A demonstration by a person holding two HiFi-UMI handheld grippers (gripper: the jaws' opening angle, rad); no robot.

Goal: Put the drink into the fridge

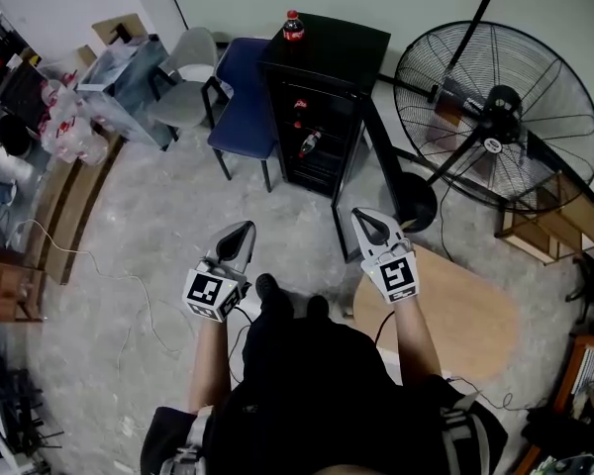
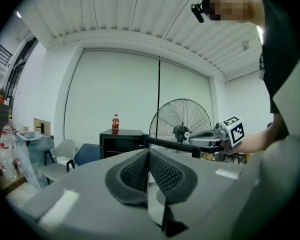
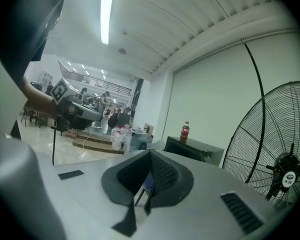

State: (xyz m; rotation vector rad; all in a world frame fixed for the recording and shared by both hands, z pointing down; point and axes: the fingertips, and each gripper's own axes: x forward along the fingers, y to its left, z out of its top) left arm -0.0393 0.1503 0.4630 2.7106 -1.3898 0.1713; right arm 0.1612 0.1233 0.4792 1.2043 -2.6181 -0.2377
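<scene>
A cola bottle (image 1: 293,26) with a red cap and label stands upright on top of the small black fridge (image 1: 322,102). It also shows as a small bottle (image 2: 115,124) in the left gripper view and as a bottle (image 3: 184,132) in the right gripper view. The fridge door (image 1: 368,171) hangs open, and other bottles (image 1: 304,132) rest on the shelves inside. My left gripper (image 1: 244,230) and right gripper (image 1: 362,218) are held side by side in front of the fridge, well short of it. Both are shut and empty, the jaws pressed together.
A large black floor fan (image 1: 495,117) stands right of the fridge. A blue chair (image 1: 243,97) and a grey chair (image 1: 186,77) are to its left. A round wooden board (image 1: 455,310) lies on the floor at the right. A cable (image 1: 99,275) trails across the floor.
</scene>
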